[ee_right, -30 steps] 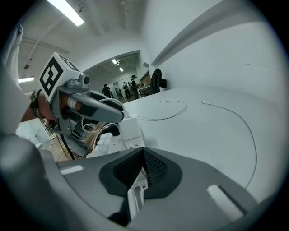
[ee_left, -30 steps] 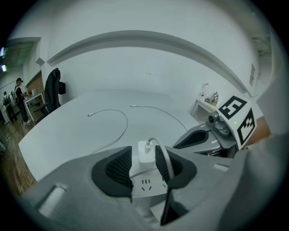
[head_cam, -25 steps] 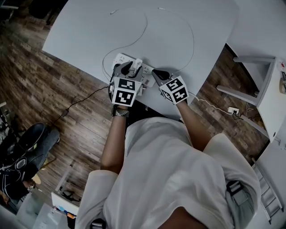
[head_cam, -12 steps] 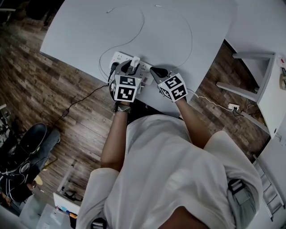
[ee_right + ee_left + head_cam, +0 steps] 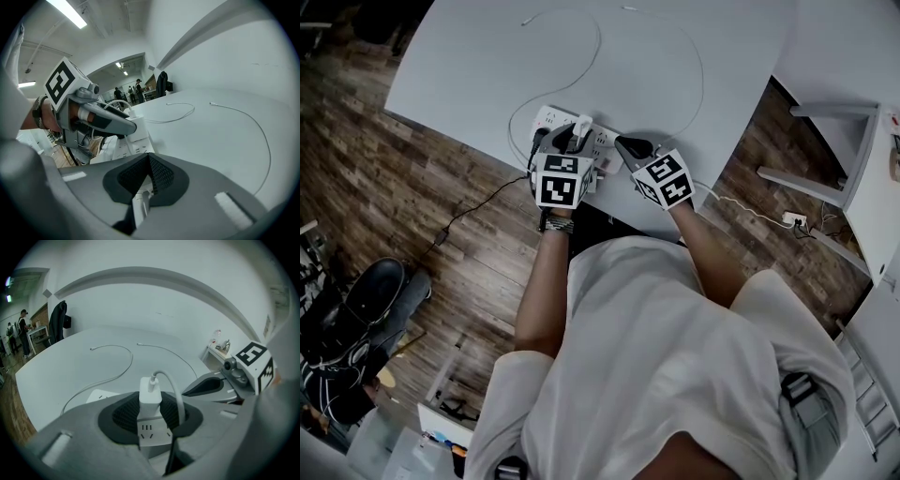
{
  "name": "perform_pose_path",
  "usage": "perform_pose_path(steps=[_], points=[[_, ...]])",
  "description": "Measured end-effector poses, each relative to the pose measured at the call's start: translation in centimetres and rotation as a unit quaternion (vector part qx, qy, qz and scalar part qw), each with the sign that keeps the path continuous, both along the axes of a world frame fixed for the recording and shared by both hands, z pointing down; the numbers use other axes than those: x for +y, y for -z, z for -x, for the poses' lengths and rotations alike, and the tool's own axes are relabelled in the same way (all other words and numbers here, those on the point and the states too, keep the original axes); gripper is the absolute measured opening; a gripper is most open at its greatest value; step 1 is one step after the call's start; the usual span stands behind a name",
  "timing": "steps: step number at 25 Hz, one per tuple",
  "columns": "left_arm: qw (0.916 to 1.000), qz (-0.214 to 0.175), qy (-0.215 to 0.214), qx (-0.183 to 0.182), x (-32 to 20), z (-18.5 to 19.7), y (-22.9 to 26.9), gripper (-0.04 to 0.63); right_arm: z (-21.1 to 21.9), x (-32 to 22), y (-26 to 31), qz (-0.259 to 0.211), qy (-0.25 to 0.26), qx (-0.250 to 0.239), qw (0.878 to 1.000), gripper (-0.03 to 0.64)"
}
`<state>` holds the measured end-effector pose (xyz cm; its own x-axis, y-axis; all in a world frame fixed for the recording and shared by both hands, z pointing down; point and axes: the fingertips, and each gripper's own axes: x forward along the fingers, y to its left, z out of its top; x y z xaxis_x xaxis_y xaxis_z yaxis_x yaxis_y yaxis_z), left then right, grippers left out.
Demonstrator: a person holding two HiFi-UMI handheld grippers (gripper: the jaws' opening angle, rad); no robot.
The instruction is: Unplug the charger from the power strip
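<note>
A white power strip [image 5: 553,120] lies near the front edge of the white table [image 5: 469,66]. A white charger [image 5: 580,126] stands plugged into it, and a white cable curves away from its top. In the left gripper view the charger [image 5: 150,397] stands upright between the black pads, above the strip's sockets [image 5: 151,432]. My left gripper [image 5: 151,405] is closing, its pads against both sides of the charger. My right gripper [image 5: 149,158] is shut, with its tips at the strip's right end [image 5: 614,150]. The left gripper [image 5: 123,126] also shows in the right gripper view.
Two loose white cables [image 5: 591,56] loop across the table behind the strip. A black cord [image 5: 469,211] drops from the table edge to the wooden floor. White furniture [image 5: 862,187] stands at the right, with a small socket block [image 5: 792,222] on the floor.
The left gripper's jaws have drawn in round the charger and the gripper has rolled slightly. The right gripper has stayed at the strip's end.
</note>
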<state>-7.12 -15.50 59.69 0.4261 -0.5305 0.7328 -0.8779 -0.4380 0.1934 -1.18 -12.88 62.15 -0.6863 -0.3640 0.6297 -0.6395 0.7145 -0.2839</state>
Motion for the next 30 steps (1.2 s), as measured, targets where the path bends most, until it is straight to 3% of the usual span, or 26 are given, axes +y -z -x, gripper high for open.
perform_pose_path(steps=[5, 13, 18, 21, 26, 30], points=[[1.0000, -0.005, -0.005, 0.002, 0.06, 0.02, 0.13, 0.141, 0.01, -0.03, 0.02, 0.001, -0.004, -0.008, 1.000, 0.002], [0.9951, -0.040, -0.052, -0.074, 0.45, -0.34, 0.22, 0.140, 0.07, -0.16, 0.17, -0.001, -0.006, -0.010, 1.000, 0.002], [0.9934, -0.047, -0.056, -0.088, 0.54, -0.44, 0.13, 0.140, -0.03, -0.20, 0.08, -0.001, -0.009, -0.010, 1.000, 0.002], [0.9949, -0.043, -0.049, -0.078, 0.51, -0.34, 0.09, 0.140, -0.01, -0.23, 0.05, -0.001, -0.013, -0.012, 1.000, 0.002], [0.9993, -0.024, -0.020, -0.023, 0.36, 0.36, 0.40, 0.140, 0.18, -0.27, 0.18, -0.003, -0.014, -0.012, 1.000, 0.002], [0.9997, -0.021, -0.012, -0.009, 0.22, 0.53, 0.44, 0.140, 0.26, -0.38, 0.20, -0.002, -0.014, -0.014, 1.000, 0.002]])
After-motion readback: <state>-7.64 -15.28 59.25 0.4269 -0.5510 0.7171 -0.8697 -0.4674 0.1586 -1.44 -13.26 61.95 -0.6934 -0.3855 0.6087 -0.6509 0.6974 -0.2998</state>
